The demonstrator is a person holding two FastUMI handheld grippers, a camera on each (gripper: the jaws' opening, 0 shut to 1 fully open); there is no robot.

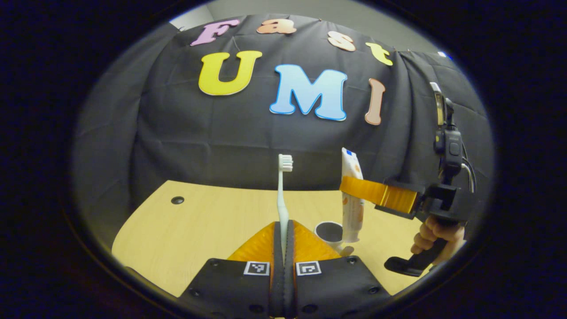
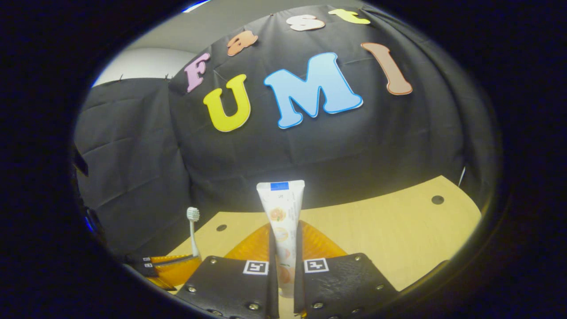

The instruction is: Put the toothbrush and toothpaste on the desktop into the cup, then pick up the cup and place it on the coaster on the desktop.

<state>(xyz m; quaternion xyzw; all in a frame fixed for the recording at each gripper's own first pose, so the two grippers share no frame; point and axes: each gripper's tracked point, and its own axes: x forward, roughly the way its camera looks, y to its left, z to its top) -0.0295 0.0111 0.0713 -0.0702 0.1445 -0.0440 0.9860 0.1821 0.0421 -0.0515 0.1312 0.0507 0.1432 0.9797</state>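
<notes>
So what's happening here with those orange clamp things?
A person holds a two-finger gripper in each hand. The left gripper is shut on a white toothbrush, held upright with bristles on top. The right gripper is shut on a toothpaste tube, also upright. In the left gripper view, the tube hangs just above a cup on the wooden desktop. Neither item is in the cup yet.

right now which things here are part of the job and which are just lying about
Job things:
toothbrush, clamped in the left gripper
toothpaste, clamped in the right gripper
cup on the desk

Not part of it:
desk with its cable holes
</notes>
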